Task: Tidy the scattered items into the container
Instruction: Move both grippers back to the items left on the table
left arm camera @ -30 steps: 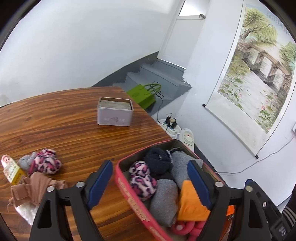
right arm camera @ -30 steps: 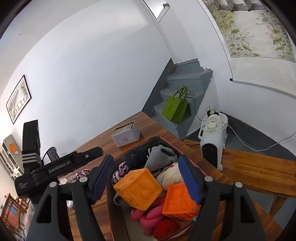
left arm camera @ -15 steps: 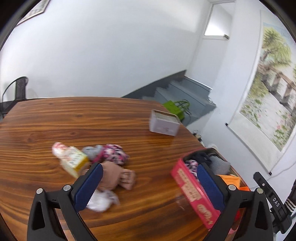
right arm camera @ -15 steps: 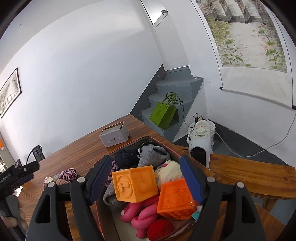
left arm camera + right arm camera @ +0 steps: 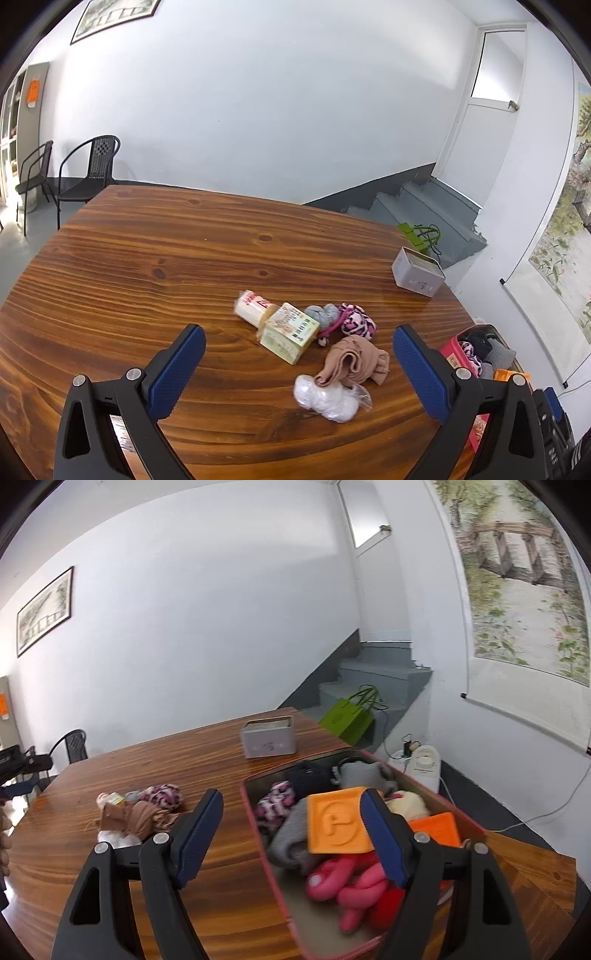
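The red container [image 5: 258, 834] stands at the table's right end, filled with socks, orange cubes [image 5: 338, 821] and a pink toy [image 5: 351, 882]; its corner shows in the left wrist view [image 5: 452, 350]. A loose pile lies on the table: a yellow-green box [image 5: 290, 332], a white packet [image 5: 251, 302], a grey and pink leopard sock bundle [image 5: 343, 319], a tan sock [image 5: 354, 363] and a clear bag of white stuff [image 5: 327, 398]. My left gripper [image 5: 299, 373] is open and empty, facing the pile. My right gripper [image 5: 291, 842] is open and empty over the container's near left edge.
A grey tin box [image 5: 417, 271] sits near the table's far right edge, also in the right wrist view [image 5: 267, 736]. Beyond the table are stairs, a green bag [image 5: 349, 716] and a white heater [image 5: 421, 764]. Black chairs [image 5: 88, 173] stand far left.
My left gripper has swung left, away from the container, and now faces the loose pile. My right gripper has shifted left and lower over the container's left edge.
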`<state>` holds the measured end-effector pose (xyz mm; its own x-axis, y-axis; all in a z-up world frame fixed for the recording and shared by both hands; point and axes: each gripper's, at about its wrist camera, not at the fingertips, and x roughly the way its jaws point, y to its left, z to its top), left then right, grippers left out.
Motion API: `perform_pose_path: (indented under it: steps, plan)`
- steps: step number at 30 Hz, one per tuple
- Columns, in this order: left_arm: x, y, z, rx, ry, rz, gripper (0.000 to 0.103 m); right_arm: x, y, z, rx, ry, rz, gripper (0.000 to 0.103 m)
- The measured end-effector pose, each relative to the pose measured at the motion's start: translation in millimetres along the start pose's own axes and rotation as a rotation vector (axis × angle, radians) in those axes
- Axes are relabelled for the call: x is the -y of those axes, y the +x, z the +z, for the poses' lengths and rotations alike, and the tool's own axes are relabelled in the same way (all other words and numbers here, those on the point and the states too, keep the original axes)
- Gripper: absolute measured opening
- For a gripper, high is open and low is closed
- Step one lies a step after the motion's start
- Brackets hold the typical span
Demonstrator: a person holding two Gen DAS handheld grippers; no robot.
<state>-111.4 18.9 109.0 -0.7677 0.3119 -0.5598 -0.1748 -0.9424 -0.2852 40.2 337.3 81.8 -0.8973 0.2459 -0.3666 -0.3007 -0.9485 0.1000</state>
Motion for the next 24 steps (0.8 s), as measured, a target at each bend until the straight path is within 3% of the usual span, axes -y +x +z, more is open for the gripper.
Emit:
perform_pose_path:
  steps: [5, 8, 12, 24]
  plan:
    - [-7.9, 1.3, 2.9, -0.025, 0.007, -0.015, 0.102, -60.9, 19.6, -6.2, -0.147, -0.1, 0.21, 0.081]
    - [-9.8, 4.0, 1.9, -0.051, 0.031, -0.026, 0.102, -91.2, 35.5, -12.6, -0.226, -0.143, 0.294, 0.081]
    - [-13.5, 6.6, 0.4, -0.07, 0.056, -0.02, 0.102, -115.0, 59.6, -16.4, -0.285, -0.173, 0.315, 0.081]
    - [-25.9, 12.0, 1.2, -0.088, -0.012, -0.043, 0.102, -148.4, 138.3, -14.1, -0.468, 0.011, 0.396, 0.081]
